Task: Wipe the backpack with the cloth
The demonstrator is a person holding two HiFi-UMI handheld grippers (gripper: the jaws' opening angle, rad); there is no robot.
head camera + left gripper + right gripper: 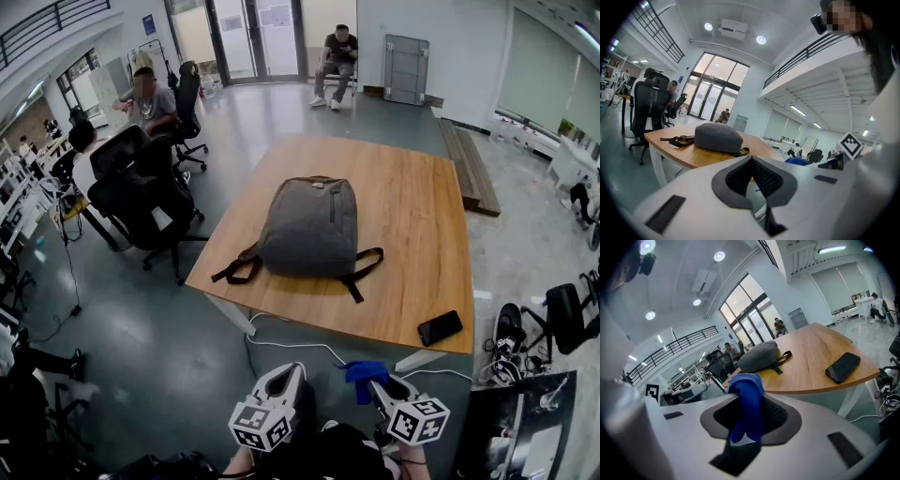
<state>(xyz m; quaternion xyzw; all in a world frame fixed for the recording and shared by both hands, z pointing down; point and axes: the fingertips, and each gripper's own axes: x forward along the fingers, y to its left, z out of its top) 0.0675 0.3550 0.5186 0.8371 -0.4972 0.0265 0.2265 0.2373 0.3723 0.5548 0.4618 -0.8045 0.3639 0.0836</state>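
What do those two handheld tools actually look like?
The left gripper and right gripper are alike: smooth white shells, dark grey ribbed pads lining the jaws, small black rectangles on the shells, and a cube with black-and-white square markers on each.

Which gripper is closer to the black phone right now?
Right. The right gripper, shut on the blue cloth, is just off the table edge by the phone; the left gripper is farther left.
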